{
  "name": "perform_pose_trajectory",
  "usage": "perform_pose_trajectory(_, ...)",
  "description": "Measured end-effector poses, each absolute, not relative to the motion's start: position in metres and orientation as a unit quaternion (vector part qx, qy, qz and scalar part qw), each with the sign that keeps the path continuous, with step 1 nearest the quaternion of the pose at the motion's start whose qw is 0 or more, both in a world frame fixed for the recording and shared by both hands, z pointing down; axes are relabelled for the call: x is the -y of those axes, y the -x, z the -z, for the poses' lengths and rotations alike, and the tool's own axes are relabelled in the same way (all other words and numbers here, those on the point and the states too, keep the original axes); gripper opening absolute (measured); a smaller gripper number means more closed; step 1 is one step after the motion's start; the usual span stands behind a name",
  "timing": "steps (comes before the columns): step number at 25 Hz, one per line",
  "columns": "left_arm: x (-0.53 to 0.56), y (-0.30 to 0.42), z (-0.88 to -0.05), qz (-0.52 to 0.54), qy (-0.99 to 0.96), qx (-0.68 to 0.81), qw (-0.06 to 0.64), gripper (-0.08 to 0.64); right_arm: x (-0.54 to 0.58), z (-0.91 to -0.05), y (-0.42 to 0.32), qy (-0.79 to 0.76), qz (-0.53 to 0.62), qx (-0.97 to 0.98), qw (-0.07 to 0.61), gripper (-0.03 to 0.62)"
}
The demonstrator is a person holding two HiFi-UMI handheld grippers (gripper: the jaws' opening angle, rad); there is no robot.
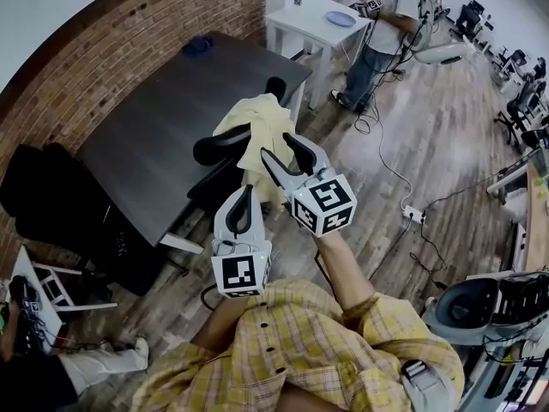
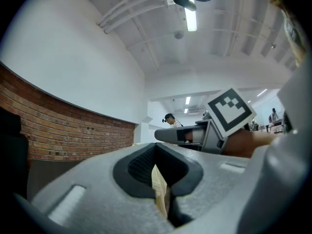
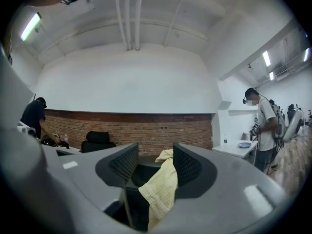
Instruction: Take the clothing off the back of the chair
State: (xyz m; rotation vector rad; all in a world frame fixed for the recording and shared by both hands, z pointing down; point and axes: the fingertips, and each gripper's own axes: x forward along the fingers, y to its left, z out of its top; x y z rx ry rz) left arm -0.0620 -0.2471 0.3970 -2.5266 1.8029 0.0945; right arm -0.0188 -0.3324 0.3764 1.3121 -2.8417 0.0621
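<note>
We are finding the yellow garment (image 1: 257, 123) draped over the back of the chair (image 1: 214, 148), which is standing against the dark counter (image 1: 154, 118). Its long axis is running down the backrest, from the bunched top to the hanging hem. It is lying straight ahead of both claws.

The left claw (image 2: 158, 179) is sitting lower and is clenching a fold of the hem. The right claw (image 3: 151, 162) is standing released, with the hanging cloth showing between its parted jaws and neither pad pressing on it. It is the nearer to the top of the backrest.

Both arms are reaching forward side by side, with the claws pointing level. We are judging that the removal is turning on lifting the top clear of the backrest.
</note>
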Motion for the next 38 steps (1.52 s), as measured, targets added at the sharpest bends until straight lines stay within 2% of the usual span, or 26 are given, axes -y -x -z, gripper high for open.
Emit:
perform_pose_trajectory(16, 0.251, 0.057, -0.403, -0.021, 0.812, -0.583, 0.014, 0.0, 0.393, -0.405, 0.02, -0.395, -0.047, 0.916, 0.046, 0.325)
perform_pose_trajectory(26, 0.257, 0.062, -0.406, -0.016, 0.806, -0.592, 0.014, 0.001, 0.433, -0.421, 0.026, -0.397, -0.044, 0.915, 0.059, 0.354)
perform_pose_trajectory(31, 0.258, 0.059, -0.406, -0.011, 0.809, -0.588, 0.017, 0.0, 0.452, -0.431, 0.025, -0.391, -0.045, 0.916, 0.075, 0.354)
perform_pose_trajectory(36, 0.259, 0.057, -0.406, -0.003, 0.811, -0.585, 0.021, 0.0, 0.455, -0.44, 0.025, -0.379, -0.079, 0.921, 0.046, 0.345)
perform_pose_trajectory(38, 0.259, 0.058, -0.407, 0.0, 0.81, -0.585, 0.022, 0.0, 0.454, -0.439, 0.026, -0.379, -0.078, 0.921, 0.043, 0.314)
